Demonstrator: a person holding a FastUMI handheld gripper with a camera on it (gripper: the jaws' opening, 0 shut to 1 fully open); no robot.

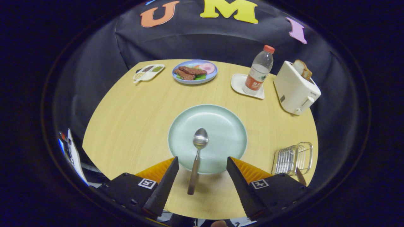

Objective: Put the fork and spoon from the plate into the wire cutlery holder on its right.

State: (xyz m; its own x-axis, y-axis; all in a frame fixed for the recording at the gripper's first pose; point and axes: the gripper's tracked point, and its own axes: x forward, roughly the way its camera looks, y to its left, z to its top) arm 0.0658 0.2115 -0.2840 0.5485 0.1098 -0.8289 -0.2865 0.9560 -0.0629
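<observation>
Fingers of my gripper [202, 164] stand spread and empty, the spoon [197, 154] between them, bowl on the plate [227, 126], wooden handle overhanging the rim. I should close squarely on that handle. Rightward, the wire cutlery holder [293, 159] waits, a brown handle apparently in it; bottle [258, 71] and toaster [296, 88] stand well beyond.

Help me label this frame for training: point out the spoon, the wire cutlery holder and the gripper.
spoon [200, 138]: gripper view, on its bowl, over the green plate.
wire cutlery holder [293, 158]: gripper view, on its wire side.
gripper [202, 164]: gripper view, midway between its open fingertips, which flank the spoon's handle.
</observation>
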